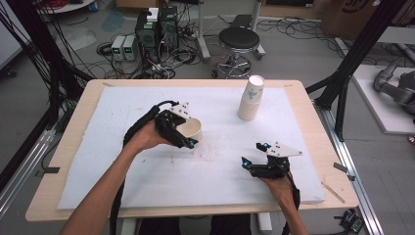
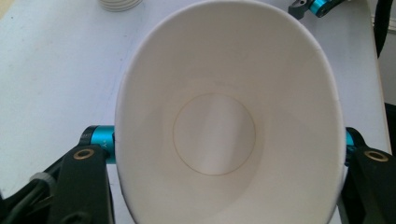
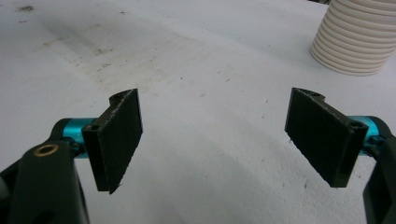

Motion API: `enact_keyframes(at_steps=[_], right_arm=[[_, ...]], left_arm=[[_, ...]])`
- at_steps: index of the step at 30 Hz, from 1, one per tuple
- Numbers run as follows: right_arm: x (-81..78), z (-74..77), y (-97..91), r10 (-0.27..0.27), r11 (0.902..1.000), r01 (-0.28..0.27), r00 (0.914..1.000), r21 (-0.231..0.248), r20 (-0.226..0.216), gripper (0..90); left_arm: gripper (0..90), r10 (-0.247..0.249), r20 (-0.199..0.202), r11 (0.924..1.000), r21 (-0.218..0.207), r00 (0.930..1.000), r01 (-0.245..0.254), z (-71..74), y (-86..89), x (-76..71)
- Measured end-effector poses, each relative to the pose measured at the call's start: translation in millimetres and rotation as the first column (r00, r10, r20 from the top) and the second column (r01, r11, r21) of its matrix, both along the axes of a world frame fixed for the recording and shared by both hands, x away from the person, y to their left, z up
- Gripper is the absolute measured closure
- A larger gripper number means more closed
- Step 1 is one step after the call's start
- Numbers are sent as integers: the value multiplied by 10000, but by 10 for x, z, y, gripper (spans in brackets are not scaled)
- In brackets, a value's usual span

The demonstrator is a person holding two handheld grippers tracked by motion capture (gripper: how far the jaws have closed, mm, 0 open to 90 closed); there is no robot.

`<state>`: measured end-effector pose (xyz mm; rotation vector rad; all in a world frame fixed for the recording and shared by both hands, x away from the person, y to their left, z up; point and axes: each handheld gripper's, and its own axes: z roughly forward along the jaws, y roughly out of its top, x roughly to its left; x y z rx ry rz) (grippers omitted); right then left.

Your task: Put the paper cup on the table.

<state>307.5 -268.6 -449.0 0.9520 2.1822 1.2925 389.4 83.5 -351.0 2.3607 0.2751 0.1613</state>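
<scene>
A: Nearest the person, what sits at the desk's front edge?

B: The right tongs (image 1: 254,152), held low at about five o'clock on the white foam sheet (image 1: 147,191), jaws spread wide with nothing between them. Bare sheet lies all around them, and the front edge is just behind the hand.

A: And the left tongs (image 1: 188,133)?

B: Farther in, near the sheet's centre, pinching a single paper cup (image 1: 191,129) tipped on its side. Open sheet lies toward nine o'clock, out to the left edge.

A: What does the left gripper view add?

B: It looks straight into the cup's mouth (image 2: 219,121), squeezed oval, with a clean round bottom.

A: And farthest out?

B: A stack of paper cups (image 1: 251,98) stands upside down at one o'clock, well apart from both tongs. The right gripper view shows its ribbed rims (image 3: 358,39) and scuffs on the sheet.
</scene>
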Motion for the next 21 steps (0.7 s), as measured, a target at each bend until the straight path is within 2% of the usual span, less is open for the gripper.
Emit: enact_keyframes(at_steps=[2, 4, 6, 11, 12, 15, 18, 20, 21], right_arm=[[0, -1, 0, -1, 10000, 1, 10000, 15, 8, 193], [-1, -2, -2, 7, 10000, -7, 10000, 16, 26, 193], [-2, -2, -2, 12, 10000, -12, 10000, 35, -19, 193], [3, -4, -2, 35, 10000, -35, 10000, 11, 20, 193], [2, -4, 0, 29, 10000, -29, 10000, 21, 13, 193], [-1, -4, -1, 24, 10000, -24, 10000, 36, -17, 193], [0, -5, -5, 59, 10000, -59, 10000, 57, 9, 193], [3, -5, -7, 75, 10000, -75, 10000, 60, 9, 193], [4, -5, -7, 78, 10000, -78, 10000, 60, 9, 193]], left_arm=[[331, 104, -29, 9999, -8, 9999, -104, -34, -11, 7], [331, 199, -139, 9997, 173, 9997, -196, -118, -36, 39], [331, 250, -118, 9992, 304, 9996, -246, -137, -48, 50], [331, 479, -138, 9983, 331, 9988, -475, -198, -111, 109], [330, 514, -213, 9970, 593, 9985, -501, -246, -154, 126], [329, 569, -329, 9953, 799, 9978, -542, -291, -186, 149], [329, 833, -397, 9909, 1096, 9957, -785, -352, -218, 178], [329, 996, -395, 9895, 1087, 9942, -948, -384, -224, 186], [330, 1058, -345, 9907, 901, 9938, -1023, -404, -217, 184]])
